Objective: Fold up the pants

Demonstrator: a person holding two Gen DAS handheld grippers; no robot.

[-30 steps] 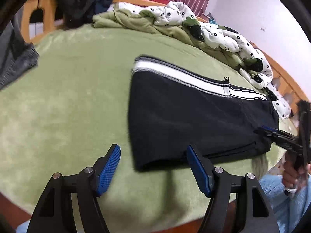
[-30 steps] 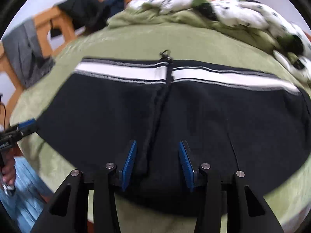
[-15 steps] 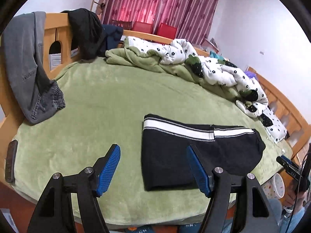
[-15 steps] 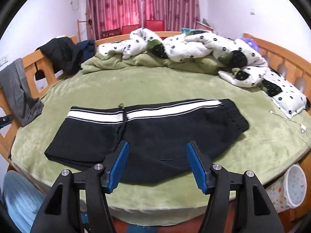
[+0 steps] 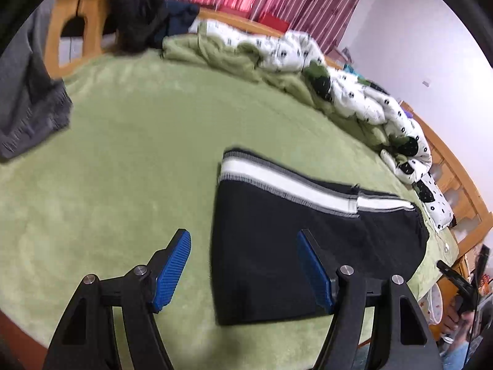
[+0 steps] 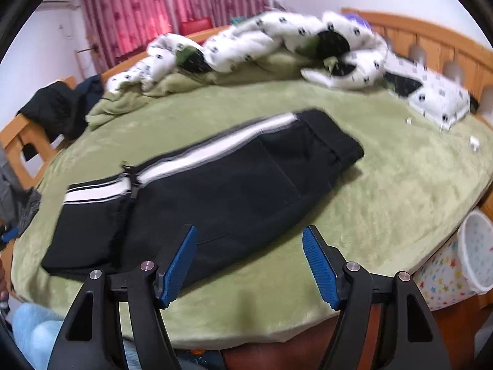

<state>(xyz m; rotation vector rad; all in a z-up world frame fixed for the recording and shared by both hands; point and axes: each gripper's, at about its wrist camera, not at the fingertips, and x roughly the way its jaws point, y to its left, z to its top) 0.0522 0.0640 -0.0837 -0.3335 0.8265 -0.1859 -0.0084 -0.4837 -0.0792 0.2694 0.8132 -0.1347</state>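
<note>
Pants (image 6: 197, 197), black with a white stripe, lie folded lengthwise on a green blanket (image 6: 400, 191). Left gripper (image 5: 243, 269) and right gripper (image 6: 249, 265) hover open, empty. Pinch both end corners together, fold evenly.

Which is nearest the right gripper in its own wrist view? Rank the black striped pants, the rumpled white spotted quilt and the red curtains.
From the right gripper:
1. Black striped pants, just ahead on the green bedspread.
2. White spotted quilt, heaped along the bed's far side.
3. Red curtains, on the back wall.
</note>
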